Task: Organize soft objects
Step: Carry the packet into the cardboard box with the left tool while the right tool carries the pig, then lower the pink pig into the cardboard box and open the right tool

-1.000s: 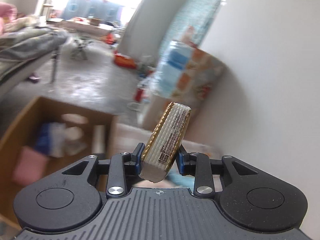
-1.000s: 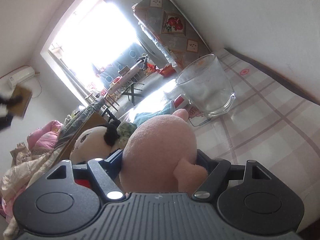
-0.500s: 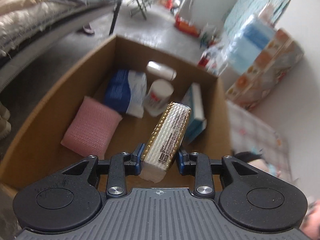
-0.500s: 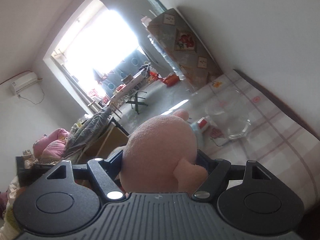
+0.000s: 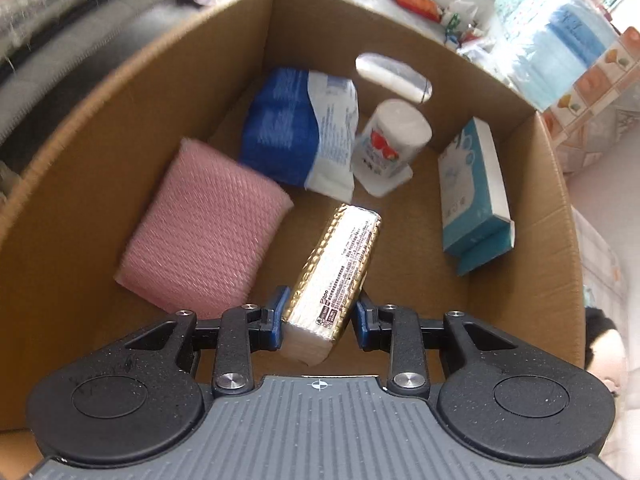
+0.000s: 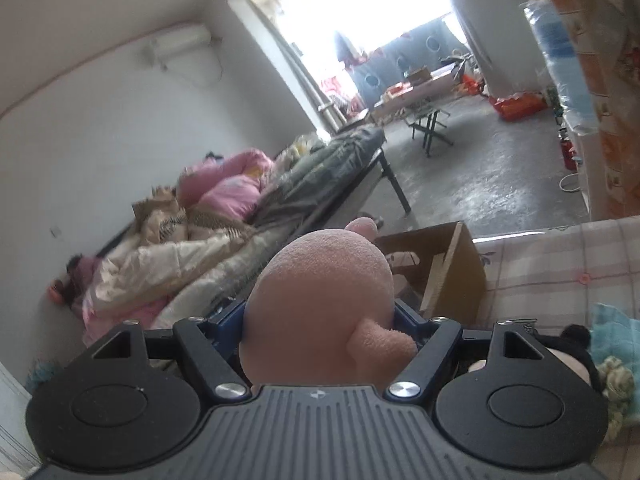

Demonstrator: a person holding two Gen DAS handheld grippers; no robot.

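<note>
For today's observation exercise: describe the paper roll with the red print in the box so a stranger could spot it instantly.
Find the big cardboard box under the left claw. Toward its far wall stands a short white paper roll, between the blue-and-white tissue pack and the teal carton. It alone stands upright and bears a red picture on its wrapper.

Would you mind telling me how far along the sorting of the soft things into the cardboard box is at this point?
Partly done. The cardboard box already holds a pink pad, a blue tissue pack, a paper roll and a teal carton. In hand: the left gripper holds a gold-wrapped tissue pack above the box; the right gripper grips a pink plush. Left: releasing both, plus the black-haired doll on the table.
</note>
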